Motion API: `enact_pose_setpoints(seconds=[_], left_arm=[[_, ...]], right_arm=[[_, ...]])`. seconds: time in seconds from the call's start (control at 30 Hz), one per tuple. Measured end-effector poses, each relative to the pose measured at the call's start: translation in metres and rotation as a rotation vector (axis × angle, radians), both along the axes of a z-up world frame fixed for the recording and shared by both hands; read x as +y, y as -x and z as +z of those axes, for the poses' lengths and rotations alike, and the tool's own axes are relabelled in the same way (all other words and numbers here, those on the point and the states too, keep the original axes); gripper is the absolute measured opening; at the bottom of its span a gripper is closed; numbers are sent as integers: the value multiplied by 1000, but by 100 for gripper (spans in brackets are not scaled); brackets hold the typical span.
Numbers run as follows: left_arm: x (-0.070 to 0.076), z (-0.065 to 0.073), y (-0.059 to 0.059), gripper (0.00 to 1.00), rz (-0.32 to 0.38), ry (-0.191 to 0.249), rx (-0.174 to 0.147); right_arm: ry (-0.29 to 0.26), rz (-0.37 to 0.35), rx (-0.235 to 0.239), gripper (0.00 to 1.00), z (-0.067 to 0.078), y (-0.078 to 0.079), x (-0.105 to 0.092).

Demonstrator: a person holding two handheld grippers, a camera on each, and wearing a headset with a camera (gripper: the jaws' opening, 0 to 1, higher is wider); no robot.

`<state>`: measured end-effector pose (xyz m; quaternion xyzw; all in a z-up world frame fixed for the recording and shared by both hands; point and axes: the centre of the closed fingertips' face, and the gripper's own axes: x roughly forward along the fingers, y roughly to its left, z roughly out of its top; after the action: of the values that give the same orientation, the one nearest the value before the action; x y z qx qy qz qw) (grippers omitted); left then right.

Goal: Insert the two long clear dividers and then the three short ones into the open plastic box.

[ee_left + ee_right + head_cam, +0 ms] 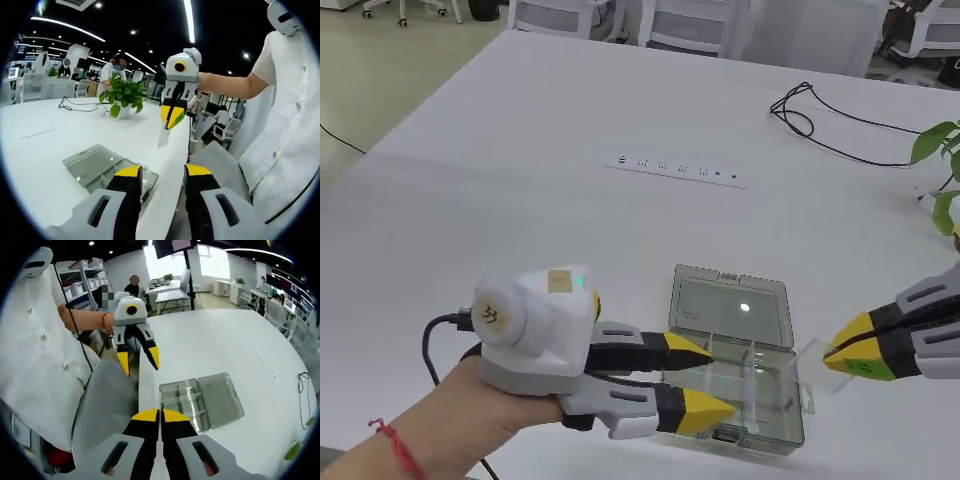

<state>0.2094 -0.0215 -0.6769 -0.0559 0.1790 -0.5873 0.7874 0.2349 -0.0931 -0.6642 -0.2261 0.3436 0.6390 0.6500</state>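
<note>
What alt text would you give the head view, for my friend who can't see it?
On a white table, a hand-held left tool with open yellow-tipped jaws points at an open clear plastic box. At the right edge, the right tool pinches a small clear divider near the box's right side. A power strip and a black cable lie farther back.

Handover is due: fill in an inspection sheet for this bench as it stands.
Surface: white table, box near its front edge.
Job's things: plastic box open, lid flat behind; fitted dividers inside; clear divider held right of it.
Clutter: power strip.
Grippers: left gripper open at the box's left side; right gripper shut on the clear divider.
Cables: black cable looped far right; gripper cord trailing from left gripper.
Surroundings: potted plant, chairs.
</note>
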Motion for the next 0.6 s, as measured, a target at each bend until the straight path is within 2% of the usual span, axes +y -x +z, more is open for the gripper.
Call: enact_pose_setpoints(seconds=[0.13,0.2,0.3,0.43,0.6], left_arm=[[6,-5,-3,40,24,-15,4],[9,-8,-5,43,34,-22,5],[13,-13,-8,47,49,-36,11],[17,-19,-11,57,66,-59,-13],[21,-28,-14,67,78,-78,-5]], right_arm=[[35,12,-20,3,-10,-5,0],[75,31,-53,3,-17,-8,-2],[88,39,-64,3,-24,-11,1],[124,58,-90,3,-37,-17,1],[163,88,-120,3,-53,-21,1]])
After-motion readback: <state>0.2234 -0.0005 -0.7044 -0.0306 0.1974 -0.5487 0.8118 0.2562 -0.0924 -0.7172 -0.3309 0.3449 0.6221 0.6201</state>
